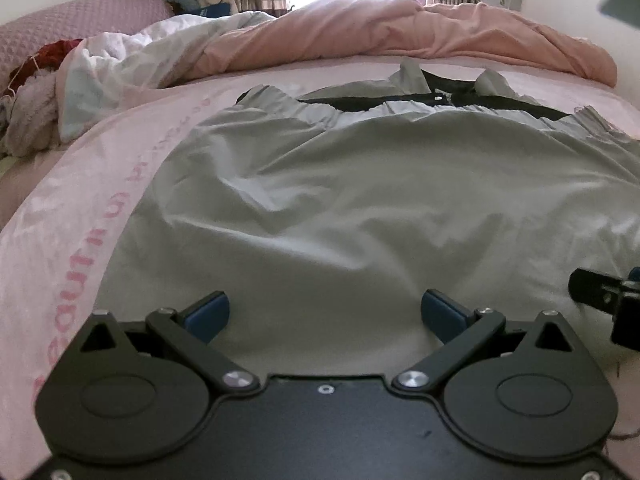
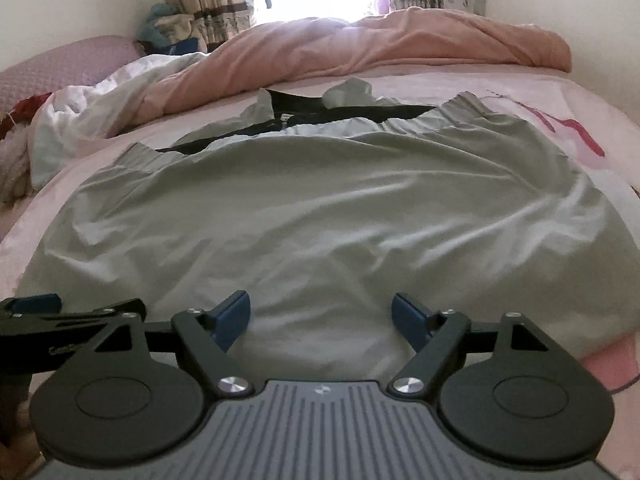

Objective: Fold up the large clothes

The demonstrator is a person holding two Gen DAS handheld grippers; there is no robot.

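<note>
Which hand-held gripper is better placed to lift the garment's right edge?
Right: the right hand-held gripper, open, hovers nearer the garment's right edge; the left hand-held gripper sits further left.

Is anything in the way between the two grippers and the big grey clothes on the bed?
No, nothing visible is in the way. The left gripper and the right gripper are both open right over the near edge of the grey garment, with only its fabric showing between the fingers. The pink quilt lies far behind.
</note>
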